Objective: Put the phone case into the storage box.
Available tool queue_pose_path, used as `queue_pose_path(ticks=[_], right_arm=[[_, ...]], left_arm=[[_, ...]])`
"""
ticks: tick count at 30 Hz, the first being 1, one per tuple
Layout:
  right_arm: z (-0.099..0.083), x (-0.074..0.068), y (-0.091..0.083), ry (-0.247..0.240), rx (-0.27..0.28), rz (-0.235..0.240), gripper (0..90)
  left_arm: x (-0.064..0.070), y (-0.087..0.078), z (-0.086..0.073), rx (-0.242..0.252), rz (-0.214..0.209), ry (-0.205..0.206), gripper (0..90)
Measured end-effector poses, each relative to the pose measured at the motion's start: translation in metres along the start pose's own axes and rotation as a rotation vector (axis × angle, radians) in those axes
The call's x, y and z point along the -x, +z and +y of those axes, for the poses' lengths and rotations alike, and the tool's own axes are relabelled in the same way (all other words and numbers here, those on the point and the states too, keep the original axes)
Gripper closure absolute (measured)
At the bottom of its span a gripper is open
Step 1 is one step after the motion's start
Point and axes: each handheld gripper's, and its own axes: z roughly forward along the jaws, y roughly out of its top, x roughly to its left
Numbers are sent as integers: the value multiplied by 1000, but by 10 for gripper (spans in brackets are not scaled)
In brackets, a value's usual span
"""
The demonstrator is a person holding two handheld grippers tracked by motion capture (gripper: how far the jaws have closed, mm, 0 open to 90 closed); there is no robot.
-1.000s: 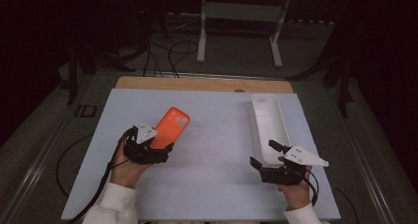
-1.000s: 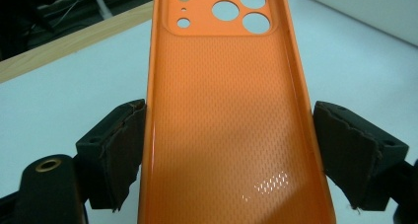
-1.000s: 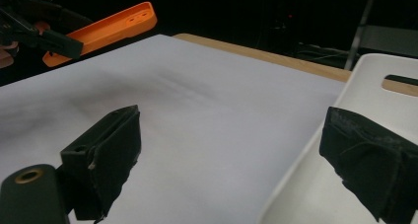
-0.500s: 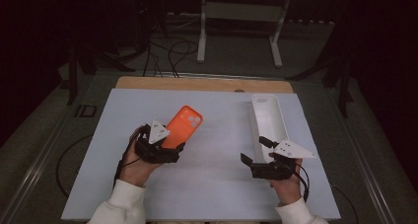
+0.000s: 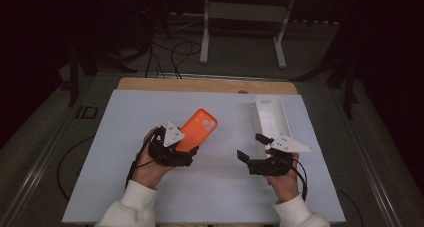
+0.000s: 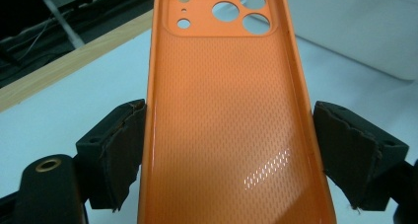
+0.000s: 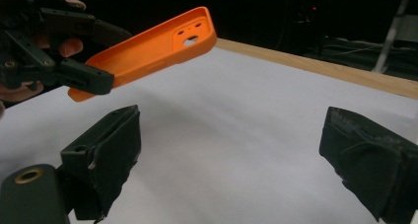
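Orange and glossy, one soft plastic phone case (image 5: 196, 130) sits clamped by its long edges in the left tool (image 5: 176, 154), held above the white bench (image 5: 125, 137) and carried further right than a second ago. Its long axis slants away and rightward, camera cut-outs leading. One white rectangular tray (image 5: 270, 118) lies beyond the right tool (image 5: 250, 149), whose jaws gape empty.

Orange phone case (image 6: 222, 115), hollow side up, tilted, held off table by long edges.
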Motion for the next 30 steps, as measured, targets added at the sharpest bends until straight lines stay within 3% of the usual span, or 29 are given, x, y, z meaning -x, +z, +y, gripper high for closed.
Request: queue_pose_path(ticks=[22,30], right_arm=[[13,-6,26,34,2,70,88],[14,-5,36,94,9,121,88]], left_arm=[[12,4,1,29,-49,46,166],[18,4,4,53,-80,54,166]])
